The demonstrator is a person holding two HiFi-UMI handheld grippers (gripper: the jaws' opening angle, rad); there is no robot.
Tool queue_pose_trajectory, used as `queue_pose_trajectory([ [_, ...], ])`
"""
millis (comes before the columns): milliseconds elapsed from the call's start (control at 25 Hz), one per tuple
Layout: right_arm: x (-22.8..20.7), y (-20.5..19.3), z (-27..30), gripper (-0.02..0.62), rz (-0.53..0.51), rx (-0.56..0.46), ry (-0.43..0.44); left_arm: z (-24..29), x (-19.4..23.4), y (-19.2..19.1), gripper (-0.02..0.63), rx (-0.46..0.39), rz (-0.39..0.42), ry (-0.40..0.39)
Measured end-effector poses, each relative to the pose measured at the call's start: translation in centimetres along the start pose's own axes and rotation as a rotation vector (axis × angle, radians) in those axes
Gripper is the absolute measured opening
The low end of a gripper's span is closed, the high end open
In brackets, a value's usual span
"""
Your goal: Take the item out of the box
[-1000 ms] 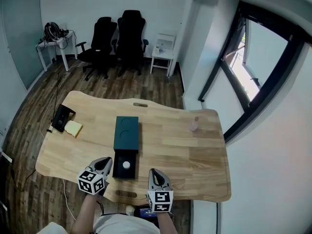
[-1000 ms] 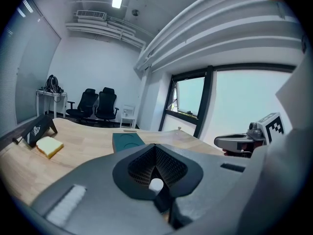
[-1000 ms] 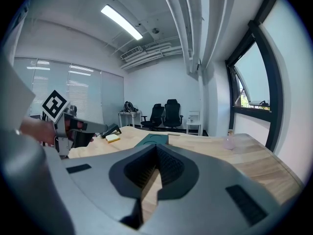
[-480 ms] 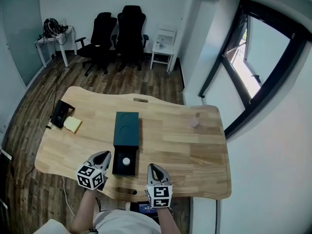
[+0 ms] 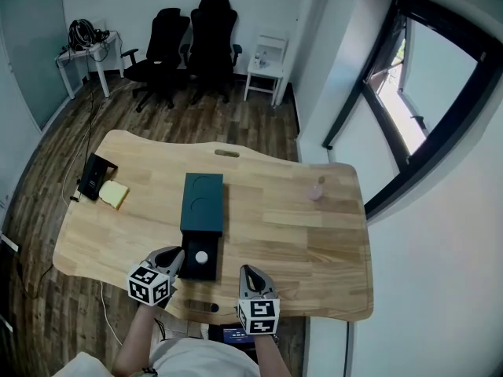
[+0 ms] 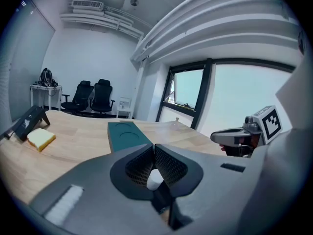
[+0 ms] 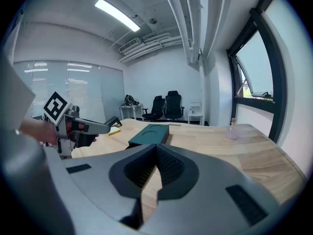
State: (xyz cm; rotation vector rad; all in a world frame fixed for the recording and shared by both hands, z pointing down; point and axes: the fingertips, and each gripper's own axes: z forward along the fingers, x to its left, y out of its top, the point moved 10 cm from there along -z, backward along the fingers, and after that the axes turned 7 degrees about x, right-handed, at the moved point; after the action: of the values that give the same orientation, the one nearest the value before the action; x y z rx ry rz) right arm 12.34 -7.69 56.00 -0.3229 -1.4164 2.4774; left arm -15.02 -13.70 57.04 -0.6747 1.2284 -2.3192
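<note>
Table (image 5: 299, 242): light wood with a wavy edge, over dark plank flooring.
Box (image 5: 200, 276): dark open tray near the table's near edge, short end toward the person.
Teal section (image 5: 203, 203): flat, with two round recesses, touching the tray's far end and in line with it.
Item (image 5: 202, 257): small, white and round, inside the open tray and about centred; touched by neither tool.
Left gripper (image 5: 174, 255): jaws pressed together at the tips, gripping nothing; just beside the tray's left wall, angled toward the item and tilted slightly downward.
Left gripper view: white item glimpsed low behind the closed pads, teal section beyond, other tool at the right edge.
Right gripper (image 5: 247, 272): jaws closed tip to tip, empty; right of the tray over bare wood, apart from the box.
Yellow block (image 5: 115, 195): near the table's left edge, well apart from the box.
Black stand (image 5: 93, 176): just beside the yellow block, on its far left.
Pinkish bottle (image 5: 316, 191): small, toward the table's far right, well apart from the box.
Office chairs (image 5: 189, 45): two, black, by the far wall.
</note>
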Motion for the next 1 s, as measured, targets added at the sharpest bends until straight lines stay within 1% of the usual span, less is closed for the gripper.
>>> queue_pose_trajectory([
  [120, -0.4, -0.8, 0.6, 0.005, -0.002, 0.035, 0.007, 1.1, -0.3, -0.8, 0.003, 0.065, 0.069, 0.002],
  [200, -0.5, -1.2, 0.9, 0.005, -0.007, 0.057, 0.007, 2.0, -0.6, -1.4, 0.003, 0.105, 0.108, -0.019],
  [240, -0.6, -1.4, 1.0, 0.005, -0.006, 0.066, 0.008, 2.5, -0.7, -1.6, 0.007, 0.123, 0.113, -0.039],
  [320, -0.9, -1.7, 1.2, 0.005, 0.002, 0.081, 0.007, 3.4, -0.8, -2.2, 0.070, 0.154, 0.099, -0.084],
  [400, -1.3, -2.0, 1.7, 0.005, 0.015, 0.098, -0.004, 4.1, -0.8, -2.6, 0.104, 0.180, 0.092, -0.107],
  [520, -2.0, -2.3, 2.4, 0.005, 0.029, 0.125, -0.011, 5.3, -0.6, -3.2, 0.134, 0.224, 0.123, -0.099],
  [680, -2.6, -2.5, 3.5, 0.005, 0.034, 0.145, 0.002, 6.9, -0.5, -3.9, 0.195, 0.287, 0.154, -0.098],
  [760, -2.9, -2.6, 4.1, 0.005, 0.035, 0.154, 0.005, 7.8, -0.5, -4.2, 0.208, 0.321, 0.172, -0.101],
  [1000, -4.0, -2.7, 5.4, 0.005, 0.048, 0.181, 0.008, 10.0, -0.2, -4.9, 0.209, 0.397, 0.197, -0.107],
])
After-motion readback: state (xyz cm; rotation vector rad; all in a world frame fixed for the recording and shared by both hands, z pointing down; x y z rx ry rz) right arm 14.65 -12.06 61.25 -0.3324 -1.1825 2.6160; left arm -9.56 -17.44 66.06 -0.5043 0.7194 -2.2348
